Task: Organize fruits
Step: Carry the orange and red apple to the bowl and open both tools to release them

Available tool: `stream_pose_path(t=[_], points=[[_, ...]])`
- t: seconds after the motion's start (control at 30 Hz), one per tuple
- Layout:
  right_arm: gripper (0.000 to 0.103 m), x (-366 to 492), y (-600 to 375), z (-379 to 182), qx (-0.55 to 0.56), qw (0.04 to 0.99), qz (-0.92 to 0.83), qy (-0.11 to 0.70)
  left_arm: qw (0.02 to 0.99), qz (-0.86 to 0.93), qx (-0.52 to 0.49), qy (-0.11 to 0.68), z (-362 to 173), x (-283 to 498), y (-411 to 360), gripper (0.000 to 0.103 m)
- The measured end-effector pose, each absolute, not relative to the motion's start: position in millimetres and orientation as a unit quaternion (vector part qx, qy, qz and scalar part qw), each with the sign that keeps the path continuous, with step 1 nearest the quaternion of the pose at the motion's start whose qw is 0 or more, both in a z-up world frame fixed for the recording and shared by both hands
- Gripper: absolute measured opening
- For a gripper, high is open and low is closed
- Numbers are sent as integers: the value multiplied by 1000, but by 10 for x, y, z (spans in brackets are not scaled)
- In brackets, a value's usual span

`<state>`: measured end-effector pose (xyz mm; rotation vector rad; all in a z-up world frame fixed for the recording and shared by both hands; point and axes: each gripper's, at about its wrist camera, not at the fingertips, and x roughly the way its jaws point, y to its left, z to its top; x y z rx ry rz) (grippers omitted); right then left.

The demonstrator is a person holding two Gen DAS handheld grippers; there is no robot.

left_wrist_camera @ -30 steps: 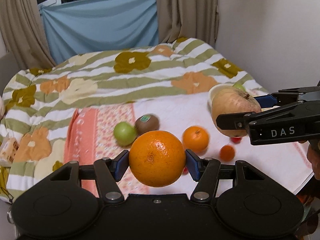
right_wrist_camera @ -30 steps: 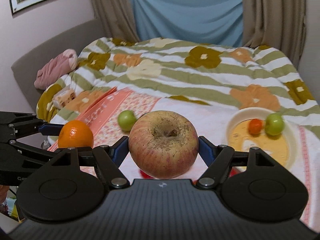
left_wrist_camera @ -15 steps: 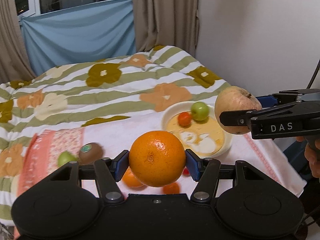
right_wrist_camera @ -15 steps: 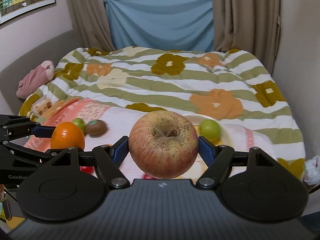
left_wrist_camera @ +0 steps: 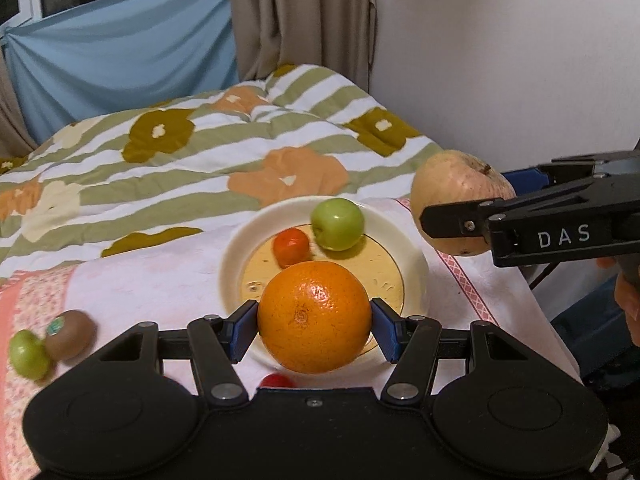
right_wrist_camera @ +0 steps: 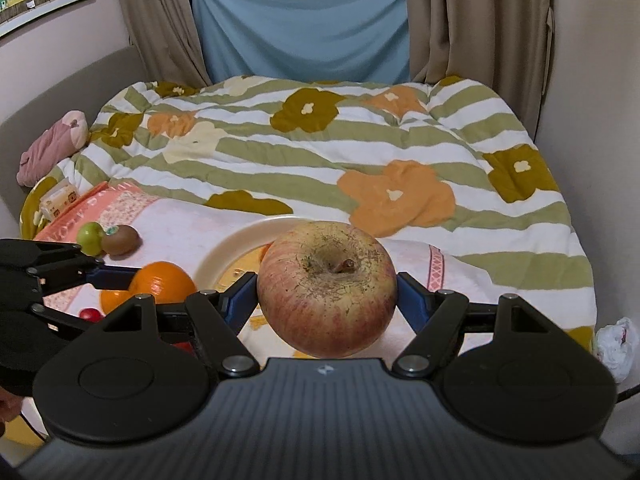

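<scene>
Partly hidden behind the orange [left_wrist_camera: 314, 316]: the near rim of the plate [left_wrist_camera: 240, 240], with a small red fruit [left_wrist_camera: 276, 381] cut off by the left gripper's [left_wrist_camera: 314, 326] body. Blurred at the left edge, a kiwi [left_wrist_camera: 70, 334] touching a little green fruit [left_wrist_camera: 28, 354] on the pink cloth [left_wrist_camera: 168, 276]. Clamped the orange between blue pads, stem scar facing the camera, just above the plate's near side. Already on the plate, a green fruit [left_wrist_camera: 338, 224] beside a small tangerine [left_wrist_camera: 291, 246]. Gripped the apple [right_wrist_camera: 326, 288] in the right gripper [right_wrist_camera: 326, 294], jaws spread wide around it, stem end tilted up toward the camera, core axis roughly upright. Covered most of the plate in the right wrist view; seemingly off its right edge in the left one.
</scene>
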<state>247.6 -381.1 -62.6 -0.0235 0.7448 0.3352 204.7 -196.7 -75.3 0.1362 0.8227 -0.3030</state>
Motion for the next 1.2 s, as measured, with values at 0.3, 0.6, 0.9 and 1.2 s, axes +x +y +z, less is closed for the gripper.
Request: stream_pose_path(t=[0.3, 0.6, 0.9, 1.2], points=[[89, 2784, -3946, -891, -3, 908, 177, 379, 883, -153, 96, 433, -1156, 2344, -2324, 64], [89, 2941, -3925, -1046, -2, 901, 192, 390, 871, -142, 121, 454, -1316, 2439, -2421, 65], [89, 2980, -3833, -1088, -3, 895, 202, 397, 882, -143, 135, 429, -1150, 2327, -2401, 90], [89, 2991, -3671, -1152, -10, 890, 213, 404, 885, -128, 116, 433, -1070, 2187, -2222, 96]])
